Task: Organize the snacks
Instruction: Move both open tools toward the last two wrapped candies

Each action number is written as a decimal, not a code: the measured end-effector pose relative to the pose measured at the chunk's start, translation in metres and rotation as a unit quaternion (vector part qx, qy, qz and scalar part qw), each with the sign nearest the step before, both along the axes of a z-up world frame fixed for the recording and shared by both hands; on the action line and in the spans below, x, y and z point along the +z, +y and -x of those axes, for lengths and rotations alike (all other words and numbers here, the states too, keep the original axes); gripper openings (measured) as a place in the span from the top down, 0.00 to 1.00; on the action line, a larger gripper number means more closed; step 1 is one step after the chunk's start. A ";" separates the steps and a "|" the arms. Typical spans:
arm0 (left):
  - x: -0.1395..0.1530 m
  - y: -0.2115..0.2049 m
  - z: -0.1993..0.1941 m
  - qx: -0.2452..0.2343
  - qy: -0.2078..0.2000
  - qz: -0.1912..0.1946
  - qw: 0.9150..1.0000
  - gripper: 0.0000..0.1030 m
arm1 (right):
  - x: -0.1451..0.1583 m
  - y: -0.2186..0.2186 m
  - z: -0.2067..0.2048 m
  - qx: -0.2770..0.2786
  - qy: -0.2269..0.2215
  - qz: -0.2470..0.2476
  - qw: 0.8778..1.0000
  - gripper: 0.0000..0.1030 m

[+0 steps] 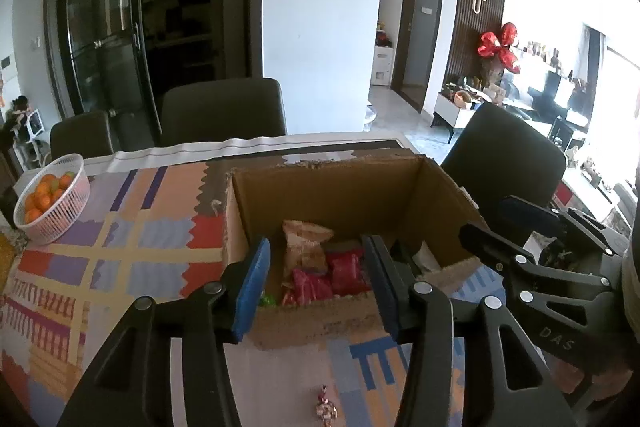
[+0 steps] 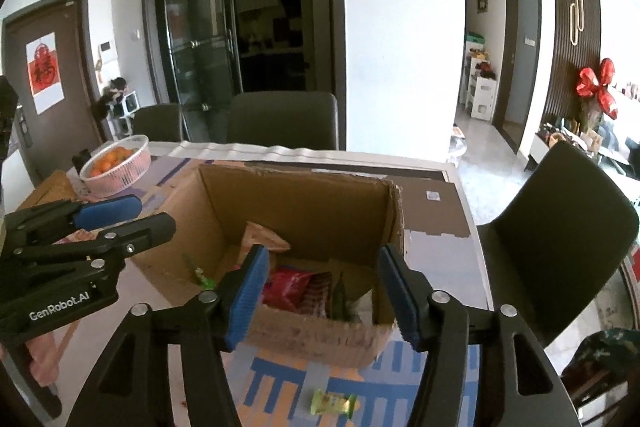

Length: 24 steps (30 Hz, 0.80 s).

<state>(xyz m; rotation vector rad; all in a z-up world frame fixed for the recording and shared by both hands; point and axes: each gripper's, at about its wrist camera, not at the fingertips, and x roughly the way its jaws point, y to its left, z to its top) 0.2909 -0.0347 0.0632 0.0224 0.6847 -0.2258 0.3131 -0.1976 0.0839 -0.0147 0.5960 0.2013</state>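
At the far left of the worktop [image 1: 120,227] sits a white basket of oranges [image 1: 52,203], well apart from everything else, on the patterned cloth. Moving right, the left tool [image 1: 316,283] hangs just in front of the cardboard box [image 1: 320,187], its blue-padded fingers [image 1: 252,291] spread wide with nothing between them. The box stands open near the middle of the worktop. Inside it lie a tan snack bag [image 1: 306,243] leaning toward the far wall and red packets [image 1: 332,275] on the floor of the box. On the cloth at the near edge, in front of the box, lies a small wrapped candy [image 1: 326,405], and from the other view a green-yellow wrapped snack [image 2: 332,403] lies there too. Further right, the right tool [image 2: 320,293] is also held before the box, fingers wide apart and empty. A dark chair [image 2: 560,219] stands off the worktop's right side.
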 end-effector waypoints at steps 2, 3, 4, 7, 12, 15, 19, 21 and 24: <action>0.002 0.001 0.009 0.001 0.000 0.002 1.000 0.52 | 0.003 -0.001 0.010 -0.002 -0.006 0.000 1.000 0.41; 0.003 0.001 0.013 0.002 -0.001 0.002 1.000 0.51 | 0.004 0.000 0.014 -0.002 -0.009 0.000 1.000 0.41; 0.003 0.001 0.017 0.003 -0.003 -0.001 1.000 0.51 | 0.004 -0.001 0.018 -0.003 -0.010 -0.001 1.000 0.38; 0.003 0.000 0.029 0.006 -0.008 -0.010 1.000 0.50 | 0.005 -0.004 0.028 -0.010 -0.014 -0.003 1.000 0.37; 0.000 -0.001 0.047 0.007 -0.012 -0.018 1.000 0.50 | 0.000 -0.006 0.042 -0.016 -0.009 -0.006 1.000 0.37; -0.006 0.000 0.056 0.008 -0.009 -0.020 1.000 0.50 | -0.005 -0.008 0.051 -0.016 -0.004 -0.007 1.000 0.37; -0.017 0.001 0.066 0.013 0.002 -0.020 1.000 0.50 | -0.015 -0.008 0.061 -0.017 0.006 -0.009 1.000 0.37; -0.025 0.003 0.070 0.013 0.013 -0.016 1.000 0.50 | -0.021 -0.008 0.065 -0.018 0.009 -0.008 1.000 0.37; -0.037 0.003 0.075 0.014 0.024 -0.018 0.999 0.50 | -0.029 -0.008 0.072 -0.023 0.013 -0.006 1.000 0.37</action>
